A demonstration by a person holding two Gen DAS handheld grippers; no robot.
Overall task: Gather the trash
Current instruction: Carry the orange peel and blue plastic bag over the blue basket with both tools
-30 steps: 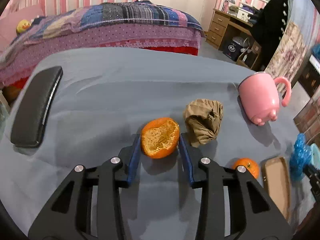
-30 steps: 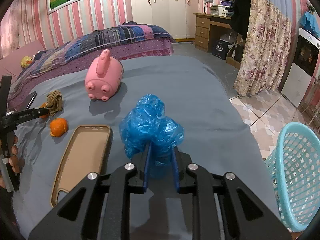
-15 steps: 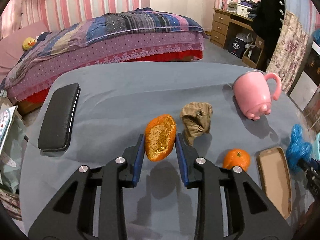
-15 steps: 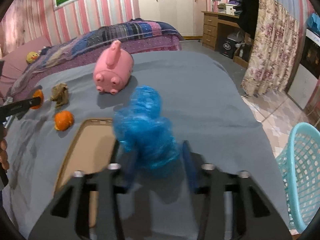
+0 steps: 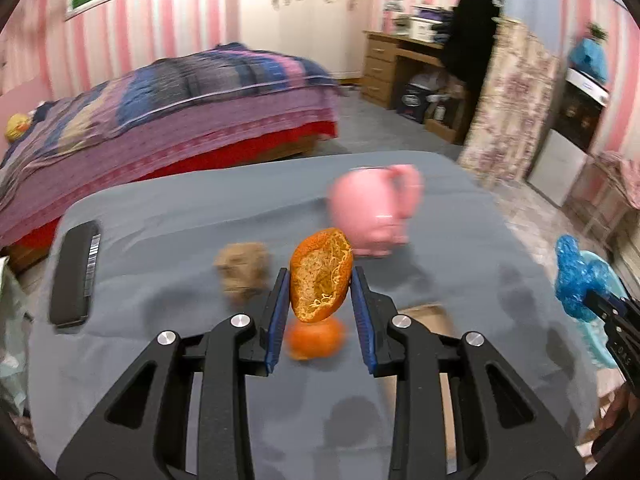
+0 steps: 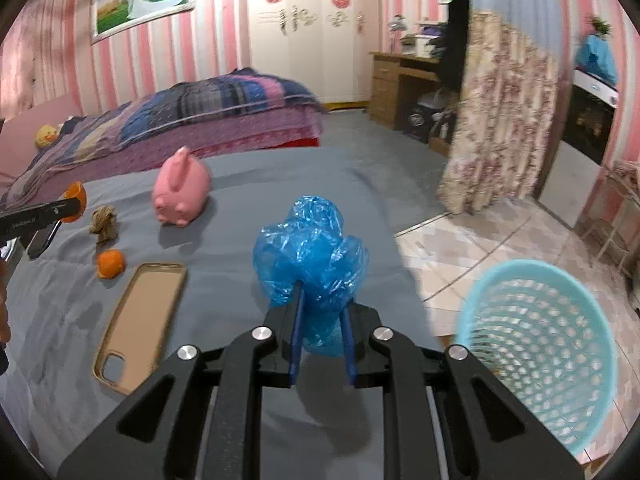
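My left gripper (image 5: 320, 280) is shut on an orange peel half (image 5: 321, 276), lifted off the grey-clothed table (image 5: 168, 216). The peel hangs over a whole tangerine (image 5: 316, 338). A crumpled brown paper wad (image 5: 242, 272) lies just to the left. My right gripper (image 6: 322, 304) holds a crumpled blue plastic bag (image 6: 310, 256) above the table's right side, and its jaws are closing tighter on the bag. A light blue mesh basket (image 6: 472, 300) stands on the tiled floor at lower right. In the right wrist view the held peel (image 6: 76, 200) shows at far left.
A pink pig-shaped mug (image 6: 182, 194) lies on its side at the far part of the table. A tan phone case (image 6: 140, 316) lies face up near the tangerine (image 6: 111, 263). A black flat device (image 5: 76, 274) rests at the left edge. A bed stands behind.
Both grippers rose off the table with their loads. The left swung right, so the peel now hangs over the tangerine. The right carried the bag toward the basket, which looms larger.
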